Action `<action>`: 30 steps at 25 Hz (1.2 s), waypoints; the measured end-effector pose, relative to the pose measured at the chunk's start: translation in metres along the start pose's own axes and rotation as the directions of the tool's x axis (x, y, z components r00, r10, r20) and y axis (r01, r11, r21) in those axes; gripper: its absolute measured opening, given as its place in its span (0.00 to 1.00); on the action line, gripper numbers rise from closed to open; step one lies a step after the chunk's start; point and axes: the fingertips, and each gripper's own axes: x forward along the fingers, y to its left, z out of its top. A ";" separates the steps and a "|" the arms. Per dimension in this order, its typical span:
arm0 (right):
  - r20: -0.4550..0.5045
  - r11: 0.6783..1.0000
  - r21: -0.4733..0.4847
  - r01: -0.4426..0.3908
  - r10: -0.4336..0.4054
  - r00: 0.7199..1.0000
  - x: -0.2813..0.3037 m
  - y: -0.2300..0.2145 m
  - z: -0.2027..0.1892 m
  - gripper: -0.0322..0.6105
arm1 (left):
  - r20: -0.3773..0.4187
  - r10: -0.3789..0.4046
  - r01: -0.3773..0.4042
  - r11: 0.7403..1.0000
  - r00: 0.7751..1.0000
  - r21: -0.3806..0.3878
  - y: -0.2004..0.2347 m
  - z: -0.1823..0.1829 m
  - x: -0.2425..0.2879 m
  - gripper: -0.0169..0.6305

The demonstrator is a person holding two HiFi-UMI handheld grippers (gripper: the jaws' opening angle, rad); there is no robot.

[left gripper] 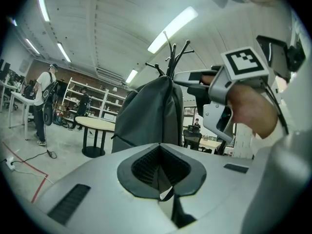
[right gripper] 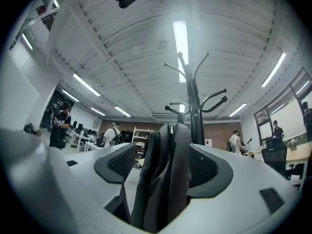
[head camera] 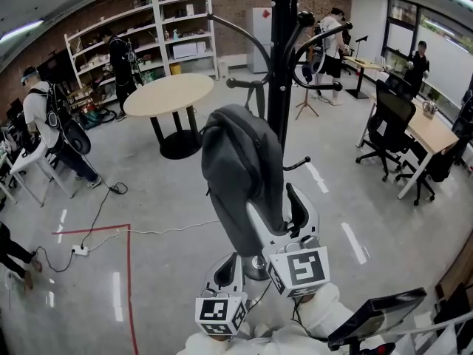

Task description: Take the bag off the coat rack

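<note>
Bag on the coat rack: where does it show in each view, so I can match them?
Head view: bag, centre, hanging on the coat rack.
Left gripper view: bag, centre, mid-height.
Right gripper view: bag, lower centre, close up.
Shared landmark: the black coat rack rising behind it.

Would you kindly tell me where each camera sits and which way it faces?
Head view: on the person's head, looking steeply down at the bag on the coat rack; left gripper and right gripper show.
Left gripper view: on that gripper, facing the bag past closed jaws; right hand shows.
Right gripper view: on that gripper, tilted upward; bag between open jaws.
Shared: all show bag and coat rack.
</note>
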 end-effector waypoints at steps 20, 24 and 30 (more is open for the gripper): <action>-0.130 0.994 -0.063 0.088 -0.096 0.987 0.049 -0.018 -0.024 0.59 | -0.004 0.050 -0.050 0.998 0.999 -0.022 0.019 -0.005 -0.006 0.03; -0.143 0.995 -0.061 0.084 -0.092 0.985 0.054 -0.016 -0.025 0.60 | -0.001 0.052 -0.052 0.998 0.999 -0.029 0.023 -0.005 -0.004 0.03; -0.217 0.998 -0.010 0.066 -0.067 0.974 0.065 -0.013 -0.030 0.61 | -0.001 0.045 -0.045 0.998 0.999 -0.038 0.029 -0.006 0.005 0.03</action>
